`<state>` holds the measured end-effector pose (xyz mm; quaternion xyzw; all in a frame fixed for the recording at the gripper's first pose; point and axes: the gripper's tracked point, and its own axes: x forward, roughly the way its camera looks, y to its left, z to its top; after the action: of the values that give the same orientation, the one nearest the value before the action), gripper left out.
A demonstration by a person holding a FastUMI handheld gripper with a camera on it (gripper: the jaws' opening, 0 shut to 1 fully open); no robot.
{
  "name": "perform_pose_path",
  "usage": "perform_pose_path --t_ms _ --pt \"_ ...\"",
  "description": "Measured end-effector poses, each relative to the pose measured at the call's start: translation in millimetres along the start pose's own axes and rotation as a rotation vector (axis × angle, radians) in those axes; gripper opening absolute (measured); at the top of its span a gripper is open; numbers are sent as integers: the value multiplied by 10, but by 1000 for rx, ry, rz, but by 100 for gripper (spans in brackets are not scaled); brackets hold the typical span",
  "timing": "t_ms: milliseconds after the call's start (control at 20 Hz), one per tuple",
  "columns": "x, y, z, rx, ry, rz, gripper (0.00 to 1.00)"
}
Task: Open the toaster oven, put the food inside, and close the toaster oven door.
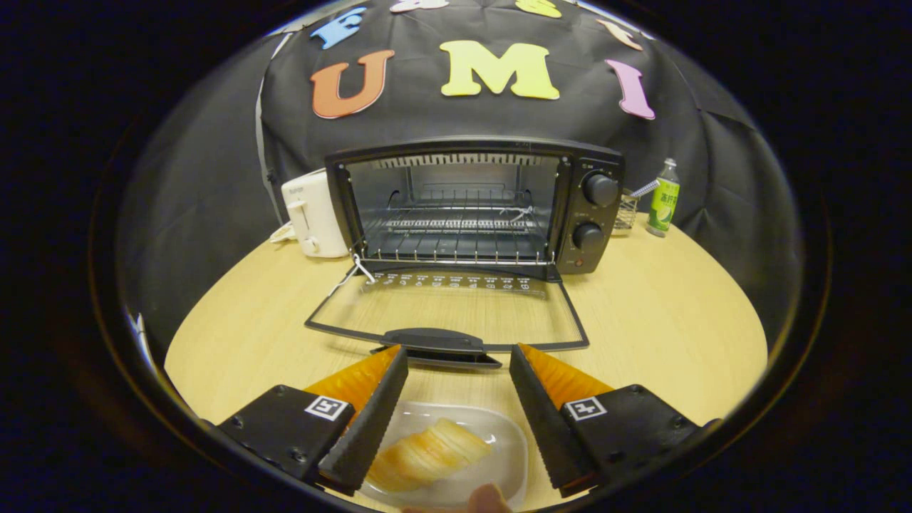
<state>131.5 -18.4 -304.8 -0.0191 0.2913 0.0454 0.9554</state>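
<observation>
The gripper point(456, 356) hangs with fingers spread wide, grasping nothing; between them lies a clear plate point(509, 442) bearing the pastry point(427, 454); just ahead, the toaster oven point(474, 206) stands with its glass door point(449, 306) dropped flat on the wooden table point(655, 313); beyond, a white toaster point(312, 214) and a green bottle point(662, 199).

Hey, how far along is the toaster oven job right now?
Opening looks done: the toaster oven door lies flat on the table. In hand: the open claw sits over the plate, with the bread between its fingers, not gripped. Left: put the food on the rack and close the door.
</observation>
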Motion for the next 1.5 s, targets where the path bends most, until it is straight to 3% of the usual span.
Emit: perform_pose_path --t_ms 400,650,1000,1500 --pt "-955 30 206 -50 -195 -59 99" --pt "-1319 189 96 -31 -237 -28 100" --pt "-1131 234 -465 52 -139 -42 100" --pt "-677 323 -818 128 -6 -63 100"
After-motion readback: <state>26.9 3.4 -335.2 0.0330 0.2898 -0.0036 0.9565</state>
